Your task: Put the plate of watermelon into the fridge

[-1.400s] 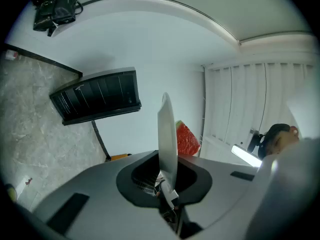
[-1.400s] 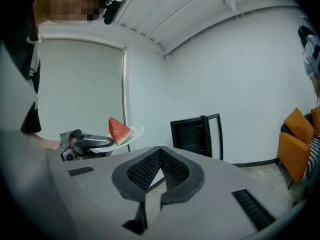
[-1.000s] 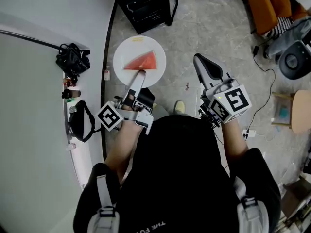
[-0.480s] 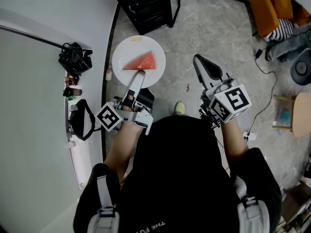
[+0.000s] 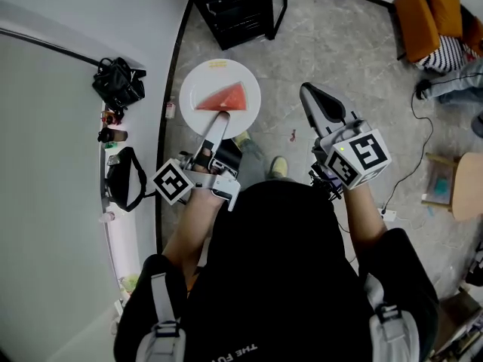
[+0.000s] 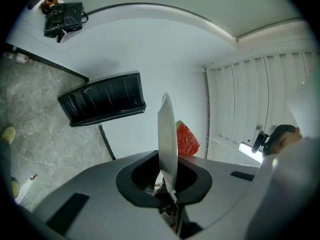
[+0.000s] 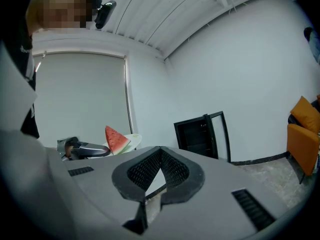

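A white plate (image 5: 204, 81) carries a red watermelon wedge (image 5: 223, 96) and hangs above the grey floor. My left gripper (image 5: 221, 118) is shut on its near rim. In the left gripper view the plate (image 6: 167, 129) stands edge-on between the jaws, with the watermelon (image 6: 187, 139) just beyond it. A black fridge (image 5: 235, 6) stands ahead by the white wall with its door open. My right gripper (image 5: 309, 90) is held off to the right, shut and empty. The right gripper view shows the watermelon (image 7: 116, 139), the plate (image 7: 132, 139), the left gripper (image 7: 84, 149) and the fridge (image 7: 200, 134).
A black bag (image 5: 118, 83) and small bottles lie on a white ledge at the left. An orange chair (image 5: 423, 10) stands at the far right, a wooden stool (image 5: 468, 173) is nearer, and a cable (image 5: 411, 157) runs across the floor. The person's shoe (image 5: 279, 167) shows below.
The left gripper still holds the plate. The fridge and floor have slid slightly right in the view, and a second shoe now shows under the plate.
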A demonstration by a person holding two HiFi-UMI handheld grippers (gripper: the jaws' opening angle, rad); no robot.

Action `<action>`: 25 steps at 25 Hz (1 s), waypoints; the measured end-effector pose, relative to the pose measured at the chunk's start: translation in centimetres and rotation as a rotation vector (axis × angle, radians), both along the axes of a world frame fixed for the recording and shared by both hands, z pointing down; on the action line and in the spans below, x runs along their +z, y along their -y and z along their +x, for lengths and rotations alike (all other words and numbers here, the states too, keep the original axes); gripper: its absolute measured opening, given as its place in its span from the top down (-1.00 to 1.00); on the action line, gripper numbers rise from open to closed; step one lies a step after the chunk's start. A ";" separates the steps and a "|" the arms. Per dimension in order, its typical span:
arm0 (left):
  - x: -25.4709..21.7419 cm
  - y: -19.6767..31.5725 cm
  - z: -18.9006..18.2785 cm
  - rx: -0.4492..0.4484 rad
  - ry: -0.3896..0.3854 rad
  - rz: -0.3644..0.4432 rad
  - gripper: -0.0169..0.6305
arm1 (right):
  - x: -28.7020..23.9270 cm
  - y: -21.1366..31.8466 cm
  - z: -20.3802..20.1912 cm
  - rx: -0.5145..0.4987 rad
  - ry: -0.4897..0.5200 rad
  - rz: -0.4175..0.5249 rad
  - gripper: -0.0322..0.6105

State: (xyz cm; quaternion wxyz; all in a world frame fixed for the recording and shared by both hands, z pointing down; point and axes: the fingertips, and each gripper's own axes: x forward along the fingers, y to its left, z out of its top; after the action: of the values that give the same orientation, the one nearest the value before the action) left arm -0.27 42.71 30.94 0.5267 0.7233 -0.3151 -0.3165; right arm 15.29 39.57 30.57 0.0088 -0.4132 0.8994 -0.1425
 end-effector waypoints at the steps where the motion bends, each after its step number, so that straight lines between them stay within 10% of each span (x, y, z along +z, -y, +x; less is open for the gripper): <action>1: 0.2 0.2 -0.3 -0.005 0.002 -0.005 0.84 | 0.1 0.2 -0.2 0.000 -0.004 -0.003 0.85; 25: 2.2 11.0 -3.1 -0.011 -0.013 -0.044 0.84 | 1.3 11.1 -3.6 -0.028 -0.010 -0.026 0.86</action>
State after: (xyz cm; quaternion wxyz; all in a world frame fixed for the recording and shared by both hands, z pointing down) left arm -3.37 31.73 33.12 0.5429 0.7075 -0.3227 -0.3172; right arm 11.68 28.50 31.91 -0.0033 -0.4015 0.9031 -0.1523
